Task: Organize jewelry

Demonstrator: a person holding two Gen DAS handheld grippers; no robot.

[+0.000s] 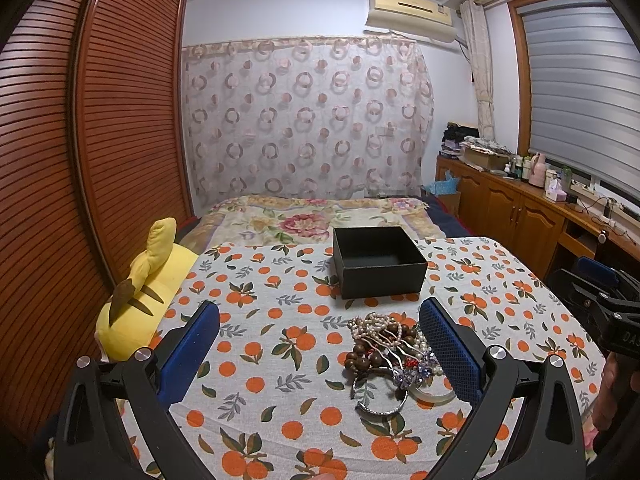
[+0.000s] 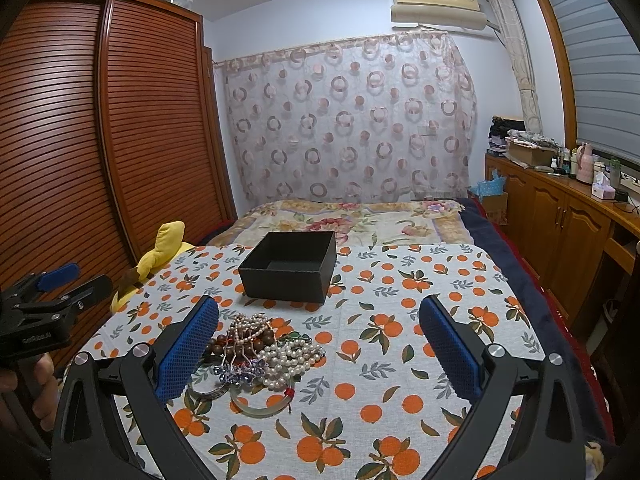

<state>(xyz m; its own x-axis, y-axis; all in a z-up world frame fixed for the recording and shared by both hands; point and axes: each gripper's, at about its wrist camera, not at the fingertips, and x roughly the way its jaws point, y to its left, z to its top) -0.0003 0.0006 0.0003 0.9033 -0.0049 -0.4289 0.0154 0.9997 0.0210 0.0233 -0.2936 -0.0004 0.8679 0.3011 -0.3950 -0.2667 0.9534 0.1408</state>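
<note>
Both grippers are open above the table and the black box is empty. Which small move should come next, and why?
Probably lower the open left gripper onto the tangled pile of pearl and wooden-bead jewelry and close on one strand. The pile lies nearer its right finger, and the open black square box behind it holds nothing yet. The right gripper is also open, with the pile beside its left finger.

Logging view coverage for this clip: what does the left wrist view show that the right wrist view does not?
Only the left wrist view shows most of the yellow plush toy, with its brown-tipped ear, and the right gripper from the side, its state unclear.

Only the right wrist view shows the pale jade-like bangle whole, the white pearl strands spread out, and the left gripper from the side.

Both share the open black box on the orange-print tablecloth, the tangled jewelry pile in front of it, and each camera's own gripper open, touching nothing.
</note>
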